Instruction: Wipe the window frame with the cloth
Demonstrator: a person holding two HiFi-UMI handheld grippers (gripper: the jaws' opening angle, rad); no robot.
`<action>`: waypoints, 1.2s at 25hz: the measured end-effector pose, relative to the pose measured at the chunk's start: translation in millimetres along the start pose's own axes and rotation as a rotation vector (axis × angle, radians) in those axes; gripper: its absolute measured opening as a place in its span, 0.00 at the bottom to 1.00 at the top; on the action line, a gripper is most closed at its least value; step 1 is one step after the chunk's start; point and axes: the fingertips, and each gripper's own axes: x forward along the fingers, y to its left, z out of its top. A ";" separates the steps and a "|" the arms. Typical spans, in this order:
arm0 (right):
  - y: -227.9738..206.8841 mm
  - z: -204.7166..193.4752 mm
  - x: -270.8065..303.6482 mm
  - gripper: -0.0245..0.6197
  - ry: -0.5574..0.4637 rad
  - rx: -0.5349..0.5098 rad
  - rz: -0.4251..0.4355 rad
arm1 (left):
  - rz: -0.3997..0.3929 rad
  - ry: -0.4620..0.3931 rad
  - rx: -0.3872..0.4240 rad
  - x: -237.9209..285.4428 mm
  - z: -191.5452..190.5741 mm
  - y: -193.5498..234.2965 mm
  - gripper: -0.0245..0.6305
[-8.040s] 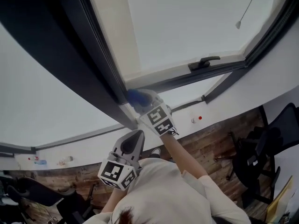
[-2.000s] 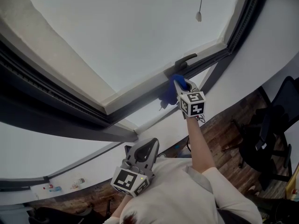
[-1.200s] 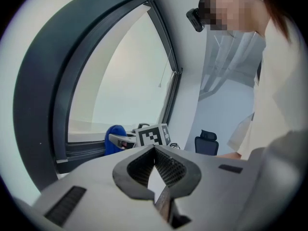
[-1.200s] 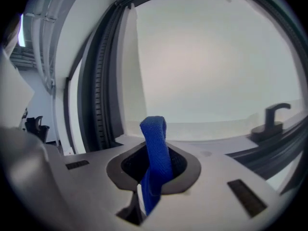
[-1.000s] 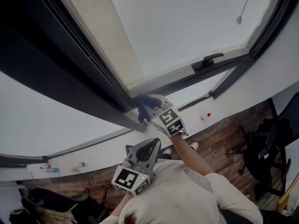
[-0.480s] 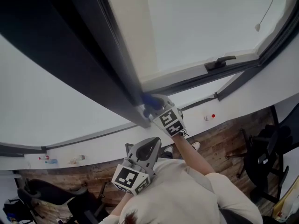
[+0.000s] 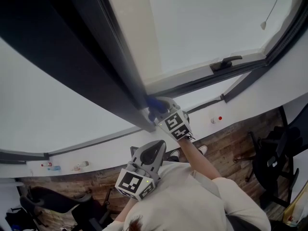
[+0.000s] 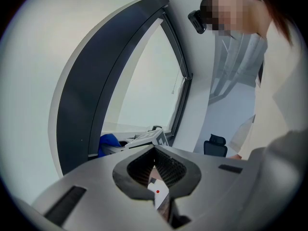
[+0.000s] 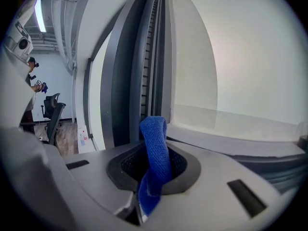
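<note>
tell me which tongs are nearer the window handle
Right. The right tongs hold the cloth at the frame, below-left of the handle; the left tongs hang lower, by the person's chest.

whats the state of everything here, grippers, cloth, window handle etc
right gripper: shut on the blue cloth, raised to the frame's lower corner
blue cloth: clamped, free end sticking out toward the window frame
left gripper: shut, nothing in it, held low by the person's chest
window handle: lying flat along the bottom rail
blind cord: hanging loose in front of the pane
</note>
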 end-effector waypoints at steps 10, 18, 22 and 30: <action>-3.4 -1.1 -2.5 0.11 0.004 -0.004 0.001 | 0.001 0.002 0.006 0.7 -0.2 -3.1 0.05; -12.4 -3.6 -8.2 0.11 0.009 0.002 -0.025 | 0.002 -0.003 0.004 -0.1 -0.2 -5.8 0.05; -17.2 -4.7 -10.4 0.11 0.010 0.003 -0.036 | -0.005 -0.004 0.006 1.6 -0.1 -8.0 0.05; -26.5 -7.2 -16.7 0.11 0.010 0.009 -0.053 | -0.022 0.003 0.014 5.5 -0.7 -14.1 0.05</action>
